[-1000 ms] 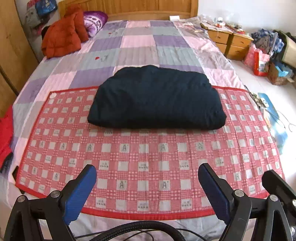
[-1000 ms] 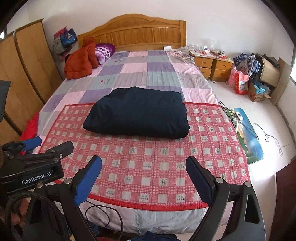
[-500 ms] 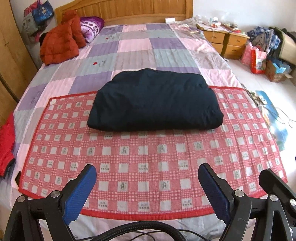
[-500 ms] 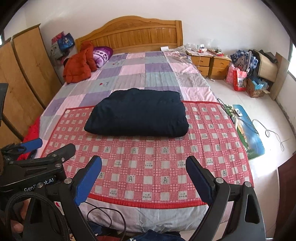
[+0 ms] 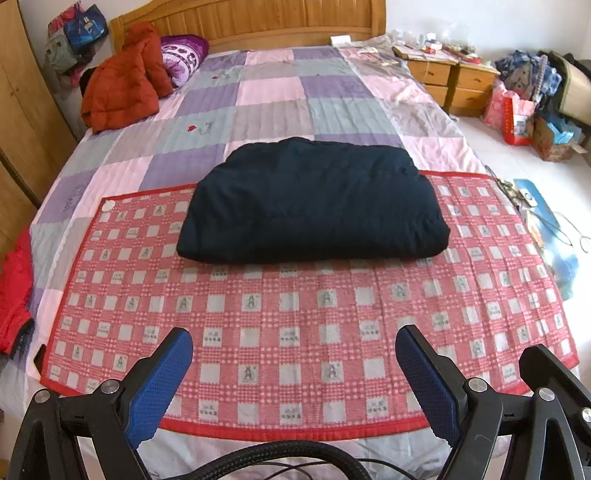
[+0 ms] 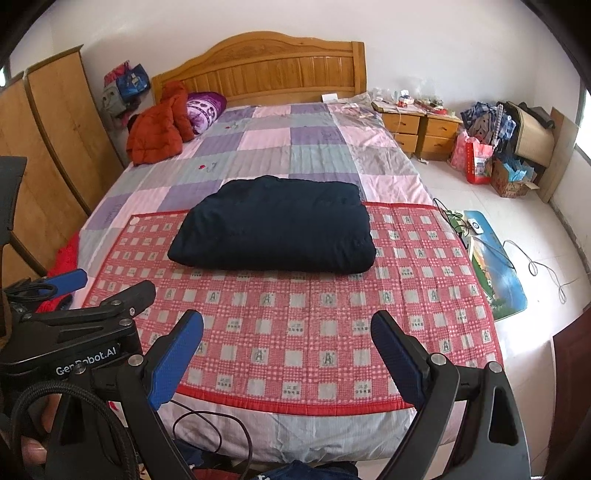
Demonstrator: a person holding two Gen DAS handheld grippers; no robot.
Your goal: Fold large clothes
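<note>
Writing: You can read "GenRobot.AI" in white letters on the black body of your left gripper (image 6: pixel 66 291), at the lower left of the right wrist view. The small marks in the white squares of the red checked mat (image 5: pixel 295 354) are too tiny to read.
Left claw: Your left gripper (image 5: pixel 293 343) sits at the bottom of its own view and tips down toward the mat. Its two blue pads (image 5: pixel 162 380) stand wide apart, with nothing between them.
Right claw: Your right gripper (image 6: pixel 286 325) is at the bottom of its view, tipped down the same way. Its jaws are spread wide too and hold nothing.
Hand: You can see a bit of a finger (image 6: pixel 31 448) in the lower left corner of the right wrist view.
Clothes: The dark blue folded garment (image 5: pixel 310 203) lies in the middle of the frame, on the far edge of the mat and partly on the patchwork bed cover (image 5: pixel 273 96). Both claws are well apart from it.
Other things: An orange jacket (image 5: pixel 125 81) lies at the upper left, by the wooden headboard (image 5: pixel 258 18).
</note>
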